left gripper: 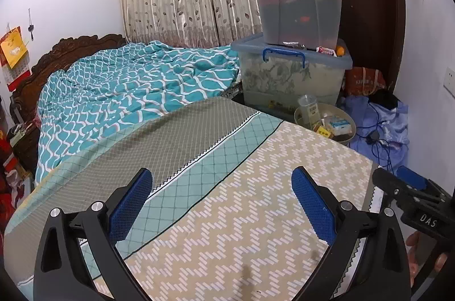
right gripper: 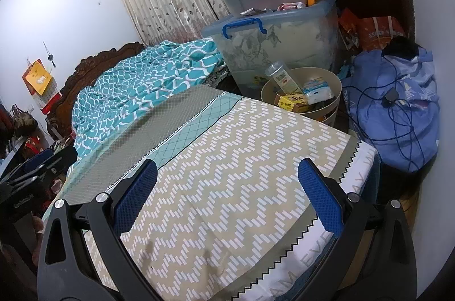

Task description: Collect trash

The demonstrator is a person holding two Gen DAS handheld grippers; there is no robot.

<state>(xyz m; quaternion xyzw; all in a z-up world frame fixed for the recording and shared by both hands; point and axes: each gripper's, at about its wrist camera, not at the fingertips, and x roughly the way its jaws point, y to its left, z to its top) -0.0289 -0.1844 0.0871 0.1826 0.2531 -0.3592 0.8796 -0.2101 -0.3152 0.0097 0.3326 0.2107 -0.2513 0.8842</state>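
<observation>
A beige round bin (right gripper: 334,99) stands on the floor past the bed's far corner; it also shows in the left wrist view (left gripper: 351,136). It holds a clear plastic bottle (right gripper: 283,78), a yellow box (right gripper: 290,101) and a white-blue packet (right gripper: 318,90). My left gripper (left gripper: 221,201) is open and empty above the patterned bed sheet (left gripper: 227,215). My right gripper (right gripper: 227,188) is open and empty above the same sheet. The right gripper shows at the left view's right edge (left gripper: 409,187).
A teal quilt (left gripper: 128,90) lies bunched toward the wooden headboard (left gripper: 71,48). Stacked clear storage boxes (left gripper: 293,73) stand beside the bed, small items on the lower lid. A blue bag with cables (right gripper: 398,113) and an orange bag (right gripper: 378,31) lie by the dark door.
</observation>
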